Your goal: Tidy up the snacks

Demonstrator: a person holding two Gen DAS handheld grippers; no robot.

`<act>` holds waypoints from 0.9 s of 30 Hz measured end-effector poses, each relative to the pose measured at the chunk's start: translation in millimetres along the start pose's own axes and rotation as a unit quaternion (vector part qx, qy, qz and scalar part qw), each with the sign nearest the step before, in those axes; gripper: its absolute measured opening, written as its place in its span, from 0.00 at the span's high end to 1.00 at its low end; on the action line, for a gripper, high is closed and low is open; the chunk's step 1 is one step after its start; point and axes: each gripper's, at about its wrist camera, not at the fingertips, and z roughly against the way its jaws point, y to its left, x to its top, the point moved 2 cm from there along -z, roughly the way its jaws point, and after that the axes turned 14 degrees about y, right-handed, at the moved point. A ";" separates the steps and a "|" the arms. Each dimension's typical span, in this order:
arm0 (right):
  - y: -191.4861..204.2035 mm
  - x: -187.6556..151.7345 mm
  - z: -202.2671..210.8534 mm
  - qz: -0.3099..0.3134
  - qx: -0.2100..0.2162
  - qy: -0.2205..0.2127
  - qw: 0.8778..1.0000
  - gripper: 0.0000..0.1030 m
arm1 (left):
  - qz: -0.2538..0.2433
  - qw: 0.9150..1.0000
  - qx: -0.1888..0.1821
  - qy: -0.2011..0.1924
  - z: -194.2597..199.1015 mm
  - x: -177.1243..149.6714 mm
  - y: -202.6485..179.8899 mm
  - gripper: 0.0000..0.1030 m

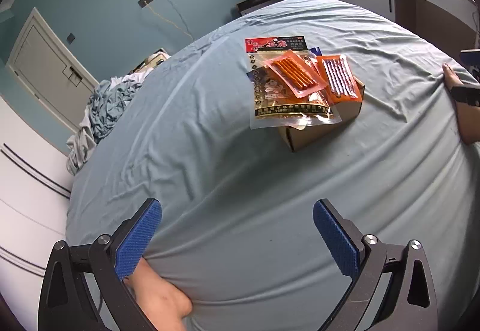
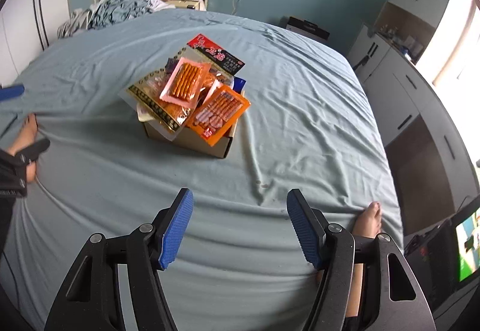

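Snack packs (image 2: 192, 91) heaped on box (image 2: 192, 139) mid-bed (image 2: 300, 121), overhanging rim, not tucked in. I judge task nearly done; seating packs left. Both my hand-held grippers, left (image 1: 237, 236) and right (image 2: 240, 223), jaws apart, empty, near foot edge.

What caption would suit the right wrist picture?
Open right tool hovers over a blue bedsheet, facing a cardboard box piled with snack packets.
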 end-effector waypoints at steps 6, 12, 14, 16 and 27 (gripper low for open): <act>8.6 4.1 -6.3 0.018 -0.002 0.017 1.000 0.38 | 0.010 1.000 -0.012 0.018 -8.2 2.9 -1.7 0.00; 14.7 8.7 -5.2 0.028 -0.001 0.011 1.000 0.38 | 0.016 1.000 -0.014 0.023 -10.7 3.2 -0.3 0.00; 14.5 8.5 -3.3 0.024 -0.002 0.003 1.000 0.38 | 0.016 0.999 -0.015 0.023 -11.0 3.2 0.1 0.00; 13.0 7.9 -1.9 0.017 0.001 -0.001 1.000 0.38 | 0.014 0.999 -0.018 0.026 -11.7 3.1 -0.2 0.00; 9.6 5.7 -2.7 0.017 0.008 0.004 1.000 0.38 | -0.001 0.999 -0.030 0.016 -5.7 1.4 -11.3 0.00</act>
